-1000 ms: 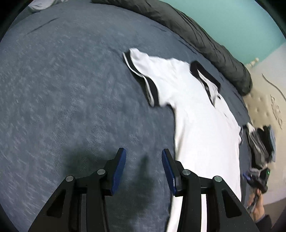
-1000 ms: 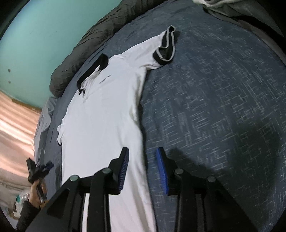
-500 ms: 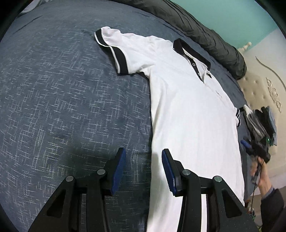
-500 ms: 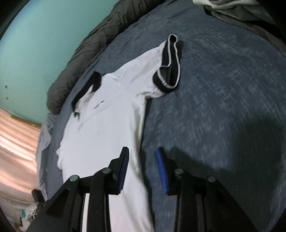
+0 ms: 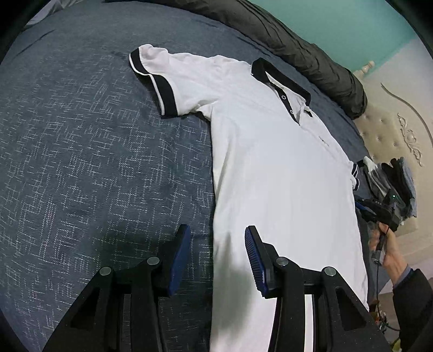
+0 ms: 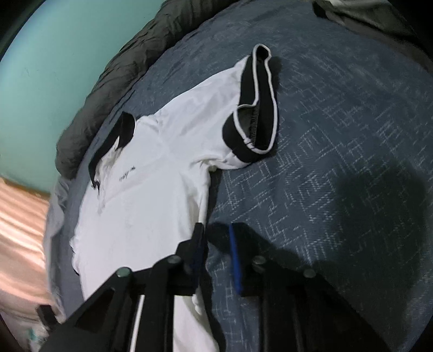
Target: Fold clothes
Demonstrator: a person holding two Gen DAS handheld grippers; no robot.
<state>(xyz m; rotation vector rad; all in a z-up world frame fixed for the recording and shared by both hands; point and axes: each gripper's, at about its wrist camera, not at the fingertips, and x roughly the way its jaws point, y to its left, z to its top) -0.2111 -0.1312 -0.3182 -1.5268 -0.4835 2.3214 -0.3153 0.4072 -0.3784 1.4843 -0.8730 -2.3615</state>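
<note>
A white polo shirt (image 5: 270,168) with a black collar and black sleeve cuffs lies face up, spread flat on a dark blue bedspread (image 5: 81,151). My left gripper (image 5: 216,238) hovers open over the shirt's side edge, which runs between its two blue pads. In the right wrist view the same shirt (image 6: 151,184) shows its other sleeve with the cuff (image 6: 257,108) gaping. My right gripper (image 6: 216,230) is at that side seam below the armpit with its jaws closing. The seam lies by the left finger, and a gap still shows between the pads.
A rolled dark grey duvet (image 5: 297,46) lies along the bed's far edge under a teal wall. A stack of folded clothes (image 5: 395,176) sits by the cream headboard. A hand (image 5: 387,246) holds the other gripper at the right. Grey cloth (image 6: 365,13) lies at the far corner.
The left gripper shifted sideways until the shirt's edge came between its jaws. The right gripper slid along the shirt's other side toward the sleeve, and its jaws narrowed.
</note>
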